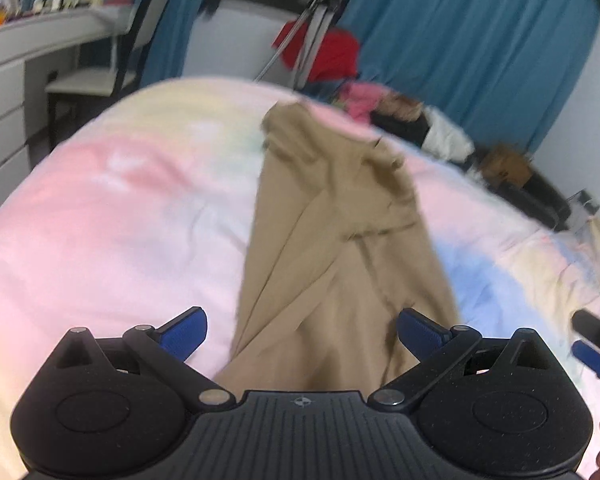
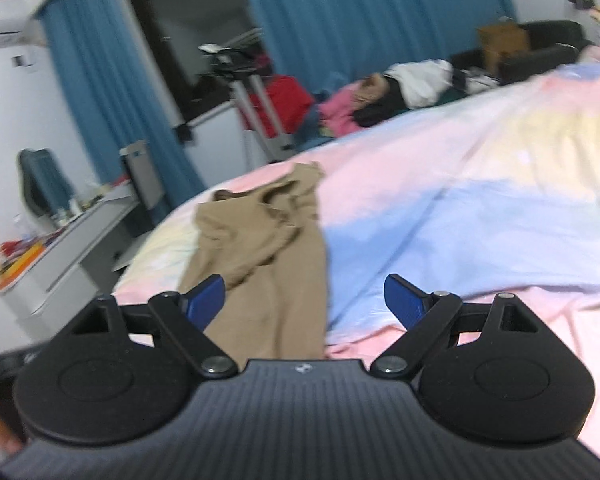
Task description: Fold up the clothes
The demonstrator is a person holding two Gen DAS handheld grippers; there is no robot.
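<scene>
A tan garment [image 1: 332, 232] lies stretched out lengthwise on a pastel pink, blue and yellow bedspread [image 1: 112, 216], crumpled at its far end. My left gripper [image 1: 302, 334] is open and hovers over the garment's near end, holding nothing. The right gripper shows at the right edge of the left wrist view [image 1: 594, 344]. In the right wrist view the garment [image 2: 272, 240] lies left of centre on the bedspread [image 2: 480, 200]. My right gripper [image 2: 304, 300] is open and empty above the garment's near end.
A heap of mixed clothes [image 2: 384, 92] lies at the bed's far side. A tripod [image 2: 260, 100] and blue curtains [image 1: 480, 40] stand behind. A white desk [image 1: 28, 40] and chair [image 1: 112, 76] are left of the bed. A cardboard box [image 2: 502, 40] sits on a dark sofa.
</scene>
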